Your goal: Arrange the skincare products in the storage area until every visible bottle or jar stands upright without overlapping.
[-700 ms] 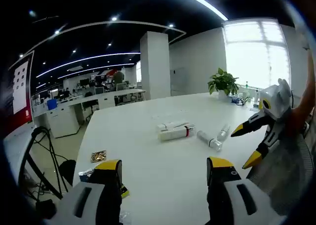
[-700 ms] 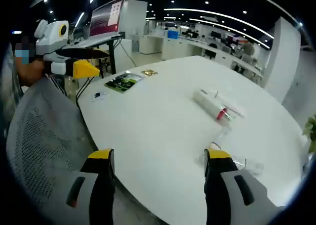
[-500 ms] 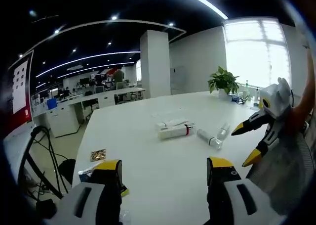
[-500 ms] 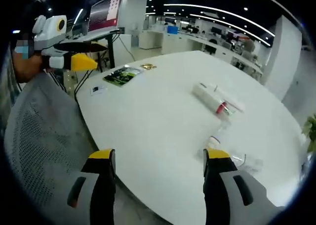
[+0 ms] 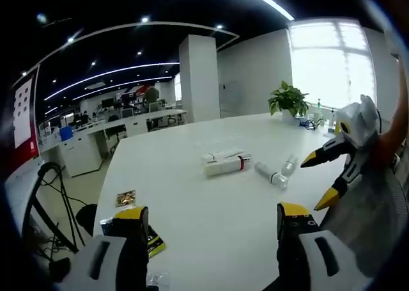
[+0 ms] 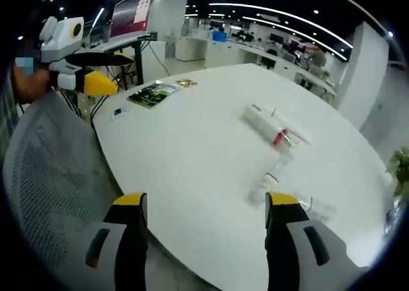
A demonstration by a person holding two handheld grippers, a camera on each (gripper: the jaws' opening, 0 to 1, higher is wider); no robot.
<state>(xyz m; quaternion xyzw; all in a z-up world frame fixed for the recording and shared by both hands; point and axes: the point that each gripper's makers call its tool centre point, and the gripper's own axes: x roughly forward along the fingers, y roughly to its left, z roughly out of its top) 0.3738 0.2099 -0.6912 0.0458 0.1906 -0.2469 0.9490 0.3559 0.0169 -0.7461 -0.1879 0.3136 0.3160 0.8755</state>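
Both grippers are hovering off the near edge of the white table (image 5: 211, 208), and neither one is touching anything. The left gripper (image 5: 208, 230) is holding its yellow-tipped jaws spread wide with nothing between them. The right gripper (image 6: 203, 208) is doing the same, jaws parted over bare tabletop; in the left gripper view it is coming in from the right side, hanging above a mesh chair back (image 5: 367, 220).

The skincare products are lying well ahead of both sets of jaws, out toward the middle of the table. A white tube with a red band (image 5: 225, 167) is lying flat, with a flat white pack (image 5: 220, 155) just behind it. Beside them, a clear bottle (image 5: 271, 177) is lying on its side, and what looks like a second small bottle (image 5: 289, 168) is resting close to it, though it is too small to be sure. In the right gripper view the tube (image 6: 265, 126) is sitting far beyond the jaws, and the clear bottle (image 6: 263, 187) is lying just above the right-hand jaw tip, apart from it.
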